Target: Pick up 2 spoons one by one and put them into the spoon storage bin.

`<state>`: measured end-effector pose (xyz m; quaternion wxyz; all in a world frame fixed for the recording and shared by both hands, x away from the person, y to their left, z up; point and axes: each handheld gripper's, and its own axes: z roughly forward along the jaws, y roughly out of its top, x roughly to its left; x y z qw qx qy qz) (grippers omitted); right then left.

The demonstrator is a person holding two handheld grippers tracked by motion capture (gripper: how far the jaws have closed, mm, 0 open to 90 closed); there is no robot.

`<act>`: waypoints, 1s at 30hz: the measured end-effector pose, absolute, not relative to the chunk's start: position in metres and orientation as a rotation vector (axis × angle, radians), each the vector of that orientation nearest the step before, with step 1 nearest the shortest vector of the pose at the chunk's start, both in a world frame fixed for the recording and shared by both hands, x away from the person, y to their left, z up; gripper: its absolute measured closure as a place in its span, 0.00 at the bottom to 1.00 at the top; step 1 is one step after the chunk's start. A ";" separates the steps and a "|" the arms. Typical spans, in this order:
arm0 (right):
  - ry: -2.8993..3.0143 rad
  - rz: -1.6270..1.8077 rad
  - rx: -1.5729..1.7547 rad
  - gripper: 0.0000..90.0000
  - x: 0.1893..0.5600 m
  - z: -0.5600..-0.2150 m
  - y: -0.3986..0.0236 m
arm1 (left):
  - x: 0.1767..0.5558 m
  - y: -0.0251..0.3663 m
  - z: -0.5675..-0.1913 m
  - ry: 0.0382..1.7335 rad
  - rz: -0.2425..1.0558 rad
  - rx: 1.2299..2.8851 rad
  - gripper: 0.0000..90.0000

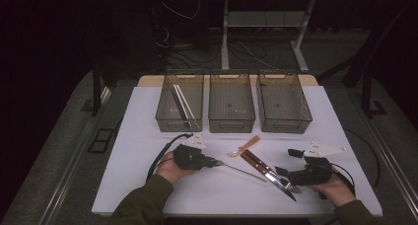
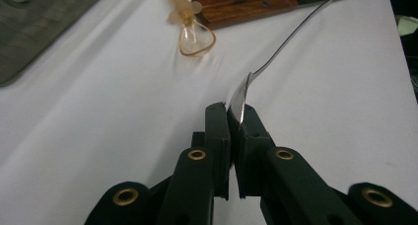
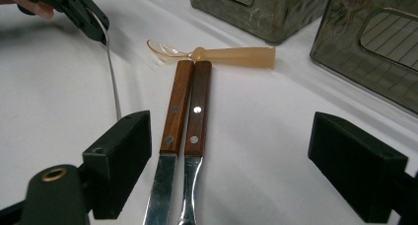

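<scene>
White table with three bins and a small group of cutlery

The white table carries three translucent grey bins in a row along its far edge: the left bin, the middle bin and the right bin. Nearer the front lie a clear amber plastic spoon, a wooden-handled knife and a wooden-handled fork side by side and touching, and a slim metal utensil to their left.

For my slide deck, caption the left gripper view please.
Left gripper shut on a metal spoon, beside two wooden-handled utensils.
</scene>
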<state>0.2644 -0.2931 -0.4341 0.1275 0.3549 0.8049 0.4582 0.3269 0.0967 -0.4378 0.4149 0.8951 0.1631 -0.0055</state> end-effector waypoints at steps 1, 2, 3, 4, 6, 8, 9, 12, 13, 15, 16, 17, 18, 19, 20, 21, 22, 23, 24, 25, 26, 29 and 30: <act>2.343 1.334 1.032 0.18 0.265 -0.434 -0.293 | 0.327 0.098 -0.436 0.415 -0.005 2.245 0.95; 2.342 1.336 1.036 0.18 0.265 -0.434 -0.293 | 0.328 0.100 -0.435 0.416 0.013 2.242 0.95; 2.341 1.335 1.038 0.18 0.265 -0.434 -0.294 | 0.327 0.101 -0.434 0.438 0.017 2.228 0.95; 2.341 1.336 1.039 0.19 0.265 -0.434 -0.294 | 0.327 0.102 -0.432 0.450 0.026 2.223 0.95; 2.341 1.336 1.038 0.18 0.265 -0.434 -0.294 | 0.327 0.104 -0.430 0.470 0.049 2.213 0.95; 2.342 1.337 1.035 0.19 0.265 -0.434 -0.293 | 0.326 0.105 -0.427 0.493 0.063 2.197 0.95; 2.342 1.337 1.035 0.18 0.264 -0.434 -0.293 | 0.327 0.106 -0.426 0.498 0.072 2.195 0.95; 2.343 1.335 1.036 0.18 0.265 -0.434 -0.293 | 0.328 0.106 -0.422 0.527 0.094 2.175 0.95; 2.343 1.334 1.036 0.18 0.265 -0.434 -0.293 | 0.328 0.106 -0.420 0.531 0.104 2.172 0.95; 2.344 1.335 1.037 0.19 0.265 -0.434 -0.293 | 0.329 0.105 -0.417 0.549 0.121 2.159 0.95; 2.343 1.336 1.038 0.19 0.265 -0.434 -0.294 | 0.330 0.106 -0.415 0.556 0.129 2.151 0.95; 2.343 1.338 1.038 0.18 0.265 -0.434 -0.294 | 0.331 0.106 -0.413 0.565 0.135 2.142 0.95; 2.344 1.340 1.044 0.18 0.265 -0.434 -0.293 | 0.332 0.107 -0.411 0.572 0.142 2.130 0.95; 2.343 1.341 1.045 0.19 0.265 -0.434 -0.293 | 0.333 0.107 -0.409 0.578 0.145 2.120 0.95; 2.342 1.341 1.045 0.19 0.265 -0.435 -0.293 | 0.335 0.107 -0.406 0.583 0.152 2.110 0.95; 2.342 1.342 1.043 0.18 0.265 -0.435 -0.293 | 0.336 0.107 -0.404 0.585 0.159 2.100 0.95; 2.342 1.342 1.043 0.18 0.265 -0.435 -0.293 | 0.337 0.108 -0.402 0.594 0.167 2.094 0.95; 2.342 1.341 1.044 0.18 0.265 -0.435 -0.293 | 0.338 0.108 -0.400 0.603 0.177 2.083 0.95; 2.341 1.342 1.046 0.19 0.265 -0.435 -0.293 | 0.340 0.109 -0.397 0.610 0.186 2.074 0.95; 2.340 1.343 1.048 0.18 0.265 -0.435 -0.293 | 0.342 0.109 -0.395 0.623 0.192 2.059 0.95; 2.338 1.343 1.049 0.18 0.265 -0.435 -0.294 | 0.344 0.110 -0.393 0.630 0.192 2.045 0.95; 2.334 1.345 1.052 0.19 0.266 -0.435 -0.294 | 0.352 0.109 -0.386 0.647 0.210 2.014 0.95; 2.333 1.346 1.051 0.19 0.265 -0.434 -0.294 | 0.355 0.109 -0.383 0.654 0.220 2.008 0.95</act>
